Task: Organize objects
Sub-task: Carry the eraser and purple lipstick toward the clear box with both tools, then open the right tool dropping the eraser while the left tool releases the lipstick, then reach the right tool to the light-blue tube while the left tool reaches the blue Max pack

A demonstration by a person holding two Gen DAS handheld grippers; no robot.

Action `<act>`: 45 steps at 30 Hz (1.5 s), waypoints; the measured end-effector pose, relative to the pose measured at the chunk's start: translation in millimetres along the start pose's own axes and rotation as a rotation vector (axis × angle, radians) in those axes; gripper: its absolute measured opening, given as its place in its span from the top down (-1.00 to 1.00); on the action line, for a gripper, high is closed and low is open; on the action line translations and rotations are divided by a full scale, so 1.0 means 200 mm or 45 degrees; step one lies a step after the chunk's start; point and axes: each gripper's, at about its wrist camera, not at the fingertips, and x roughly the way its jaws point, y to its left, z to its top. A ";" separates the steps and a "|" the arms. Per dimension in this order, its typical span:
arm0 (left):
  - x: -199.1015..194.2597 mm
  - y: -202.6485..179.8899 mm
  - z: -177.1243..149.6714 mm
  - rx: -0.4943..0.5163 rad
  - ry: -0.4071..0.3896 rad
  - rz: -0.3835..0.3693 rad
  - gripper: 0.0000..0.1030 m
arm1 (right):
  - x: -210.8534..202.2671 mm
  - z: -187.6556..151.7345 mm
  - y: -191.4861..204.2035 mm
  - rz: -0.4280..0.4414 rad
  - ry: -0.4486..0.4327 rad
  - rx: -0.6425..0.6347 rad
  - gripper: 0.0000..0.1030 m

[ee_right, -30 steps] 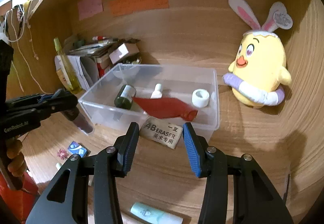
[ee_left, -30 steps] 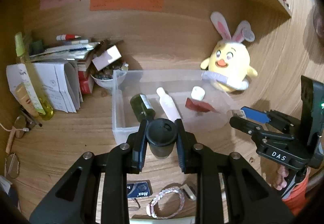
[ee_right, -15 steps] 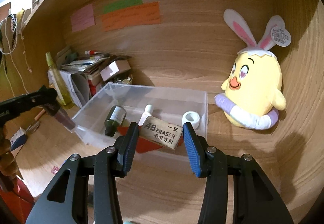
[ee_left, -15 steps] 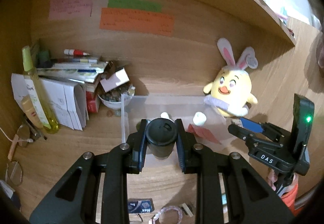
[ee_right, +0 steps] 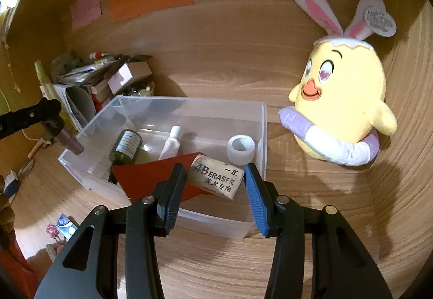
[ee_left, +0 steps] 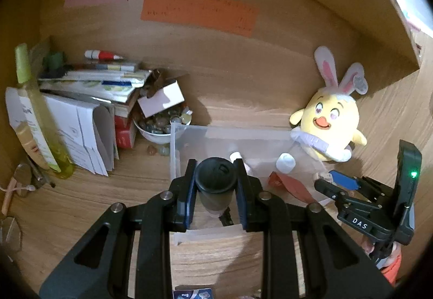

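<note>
My left gripper (ee_left: 215, 167) is shut on a small dark bottle with a black cap (ee_left: 213, 194), held upright above the near left corner of the clear plastic bin (ee_left: 230, 131). My right gripper (ee_right: 215, 169) is shut on a worn "4B ERASER" block (ee_right: 217, 178), hanging over the bin's (ee_right: 189, 102) front right part. Inside the bin lie a green bottle (ee_right: 125, 146), a white bottle (ee_right: 171, 143), a white tape roll (ee_right: 240, 148) and a red sheet (ee_right: 146, 174). The right gripper (ee_left: 335, 181) also shows in the left wrist view.
A yellow plush chick (ee_right: 343, 98) with rabbit ears sits right of the bin. Left of it are stacked books and papers (ee_left: 89, 88), a bowl of stones (ee_left: 159, 124) and a tall yellow-green bottle (ee_left: 35, 109). Small items (ee_right: 65, 223) lie on the desk's front left.
Both grippers have moved forward toward the back wall with their loads. The bottle and the eraser now hang over the bin instead of in front of it.
</note>
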 end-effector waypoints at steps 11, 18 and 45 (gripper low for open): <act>0.15 0.01 -0.04 0.008 0.083 -0.024 0.51 | 0.09 -0.01 0.03 0.006 0.056 -0.030 0.19; 0.21 -0.01 -0.06 0.019 0.130 -0.032 0.51 | 0.11 -0.01 0.03 0.014 0.064 -0.021 0.18; -0.05 -0.11 -0.08 0.110 0.032 0.052 -0.44 | -0.13 -0.01 0.08 0.055 -0.075 -0.049 -0.56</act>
